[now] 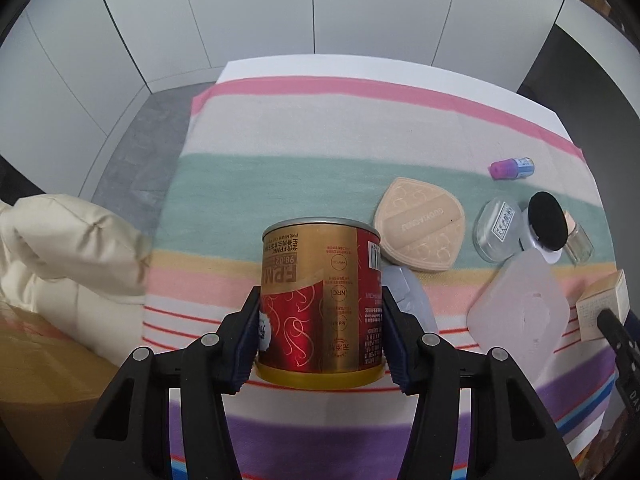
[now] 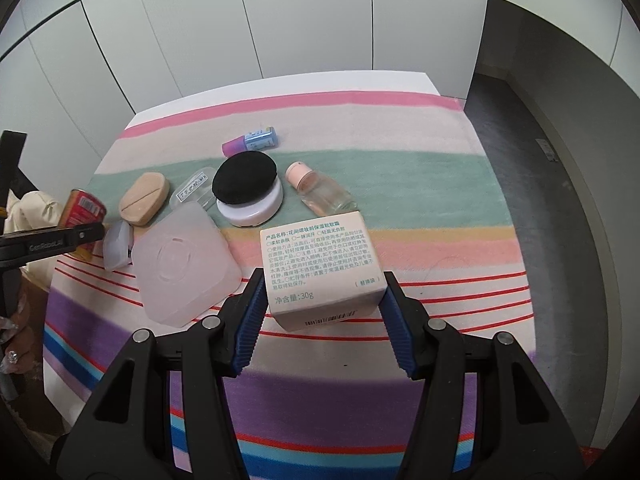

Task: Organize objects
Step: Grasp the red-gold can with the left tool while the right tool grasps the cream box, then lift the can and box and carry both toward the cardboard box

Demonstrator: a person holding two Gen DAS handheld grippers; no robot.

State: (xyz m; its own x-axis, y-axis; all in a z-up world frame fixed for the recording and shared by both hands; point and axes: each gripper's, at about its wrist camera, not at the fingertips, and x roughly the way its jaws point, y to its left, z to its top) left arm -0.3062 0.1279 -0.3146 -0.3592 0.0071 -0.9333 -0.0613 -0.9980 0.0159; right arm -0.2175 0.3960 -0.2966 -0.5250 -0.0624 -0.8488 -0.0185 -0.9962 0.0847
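Left hand-held gripper (image 1: pixel 320 334): blue-padded fingers are pressing both sides of an upside-down red-and-gold cylindrical tin (image 1: pixel 320 300), partly closed around it; the tin is standing near the front left of the striped cloth-covered surface (image 1: pixel 304 136).

Right hand-held gripper (image 2: pixel 324 312): jaws are standing partly closed at either side of a small cream cardboard box with printed text (image 2: pixel 320 268); the left pad is touching the box edge, the right pad is sitting at its corner, so the grip appears made. The box is sitting near the front centre of the surface.

Beside the box, to its left, a translucent square plastic case (image 2: pixel 184 268) is lying flat, touching a small translucent white container (image 2: pixel 118 246).

Further back, a row is lying across the green stripe: a beige teardrop powder puff (image 2: pixel 144 198), a clear oval plastic case with a label (image 2: pixel 192 190), a white round compact topped by a black puff (image 2: pixel 248 192), and a clear bottle with a pink cap (image 2: pixel 320 190) on its side.

Farthest, a small purple-capped blue vial (image 2: pixel 250 140) is lying on its side.
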